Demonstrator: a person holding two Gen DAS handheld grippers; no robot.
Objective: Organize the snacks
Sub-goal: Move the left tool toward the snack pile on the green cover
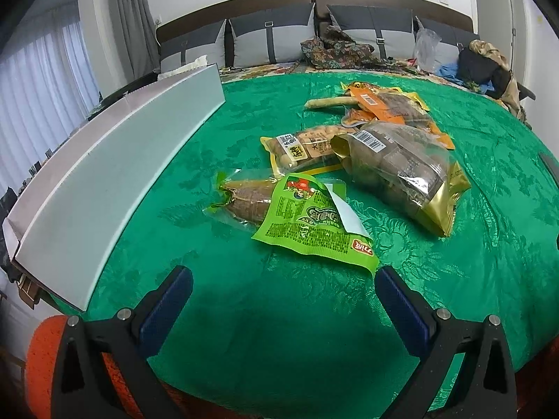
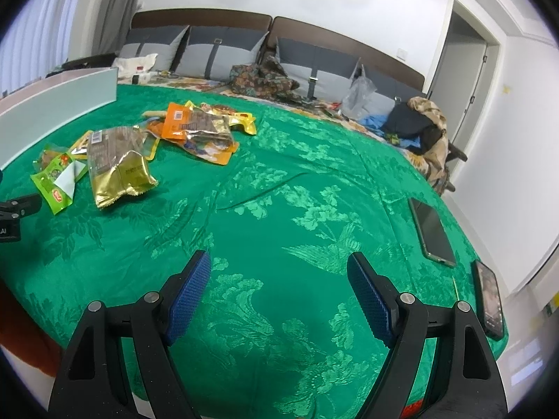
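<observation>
Snack packets lie heaped on a green patterned bedspread (image 1: 279, 331), a lime-green foil packet (image 1: 314, 223) nearest, a gold-ended clear bag (image 1: 401, 174) behind-right, a long white cardboard box (image 1: 115, 181) at left, two dark smartphones (image 2: 433, 234) far right.

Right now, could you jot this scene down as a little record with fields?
surface: green patterned cloth
snacks: green printed packet, gold foil bag, orange barcode pouch, loosely heaped
container: long white cardboard box, left of heap
left fingers: open, nothing held
right fingers: open, nothing held
extras: two dark phones
</observation>
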